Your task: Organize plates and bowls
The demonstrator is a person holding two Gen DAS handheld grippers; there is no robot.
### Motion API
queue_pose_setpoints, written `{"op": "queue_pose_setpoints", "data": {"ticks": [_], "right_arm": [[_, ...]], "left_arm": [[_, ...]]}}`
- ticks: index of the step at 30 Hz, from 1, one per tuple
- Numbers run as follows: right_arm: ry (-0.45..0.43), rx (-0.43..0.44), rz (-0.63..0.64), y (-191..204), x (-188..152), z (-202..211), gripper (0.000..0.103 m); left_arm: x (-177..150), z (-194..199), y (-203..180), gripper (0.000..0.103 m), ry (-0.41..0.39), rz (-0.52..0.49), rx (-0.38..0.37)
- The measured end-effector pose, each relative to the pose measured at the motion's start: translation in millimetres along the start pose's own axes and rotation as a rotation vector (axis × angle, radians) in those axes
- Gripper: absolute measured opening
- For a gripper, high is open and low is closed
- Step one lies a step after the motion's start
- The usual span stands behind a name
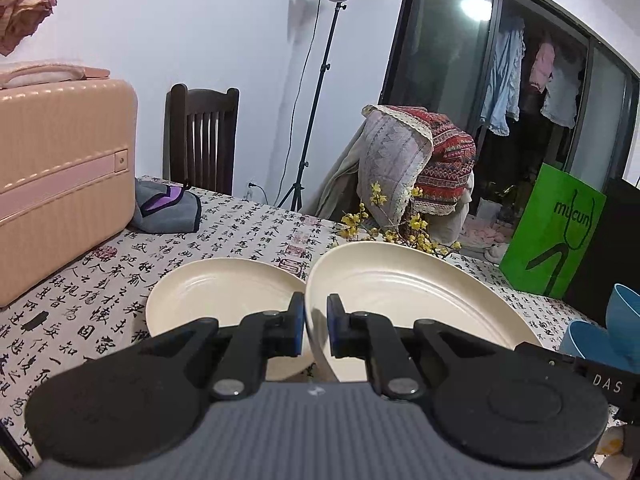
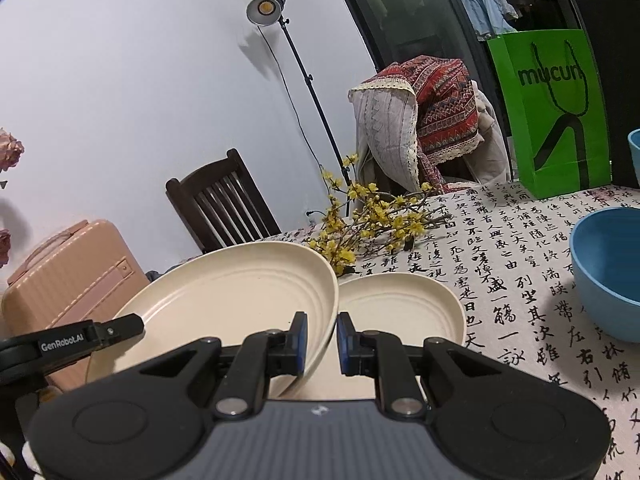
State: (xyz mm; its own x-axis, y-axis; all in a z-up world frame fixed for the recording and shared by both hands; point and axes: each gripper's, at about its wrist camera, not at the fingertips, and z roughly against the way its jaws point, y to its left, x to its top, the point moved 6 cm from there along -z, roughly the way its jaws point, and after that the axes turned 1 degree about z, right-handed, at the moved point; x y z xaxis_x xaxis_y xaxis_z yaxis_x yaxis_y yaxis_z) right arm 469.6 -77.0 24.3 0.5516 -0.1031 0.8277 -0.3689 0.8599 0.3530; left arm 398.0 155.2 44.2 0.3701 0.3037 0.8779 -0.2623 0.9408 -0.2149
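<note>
A large cream plate (image 1: 404, 300) hangs tilted above the table, held at two opposite rims. My left gripper (image 1: 316, 312) is shut on its left rim. My right gripper (image 2: 322, 332) is shut on the right rim of the same plate (image 2: 236, 296). In the right wrist view the left gripper (image 2: 120, 328) shows at the plate's far-left edge. A second cream plate (image 1: 216, 296) (image 2: 400, 308) lies flat on the table, partly under the held one. Two blue bowls (image 2: 608, 272) (image 2: 635, 152) stand on the table to the right.
A pink suitcase (image 1: 60, 184) fills the table's left end, with a grey cloth (image 1: 168, 208) beside it. A yellow flower branch (image 2: 372, 220) lies behind the plates. A green paper bag (image 2: 556, 112) stands at the back right. The tablecloth (image 2: 512, 280) is printed with calligraphy.
</note>
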Motion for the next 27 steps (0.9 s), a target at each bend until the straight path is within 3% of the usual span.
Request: {"op": "queue_pose_setpoints", "data": {"ticks": [27], "right_arm": [[-0.035,-0.018,0.003,5.4,-14.5,56.3,0.015]], "left_arm": [[-19.6,42.4,-3.9,0.011,0.001,0.008,-0.028]]}}
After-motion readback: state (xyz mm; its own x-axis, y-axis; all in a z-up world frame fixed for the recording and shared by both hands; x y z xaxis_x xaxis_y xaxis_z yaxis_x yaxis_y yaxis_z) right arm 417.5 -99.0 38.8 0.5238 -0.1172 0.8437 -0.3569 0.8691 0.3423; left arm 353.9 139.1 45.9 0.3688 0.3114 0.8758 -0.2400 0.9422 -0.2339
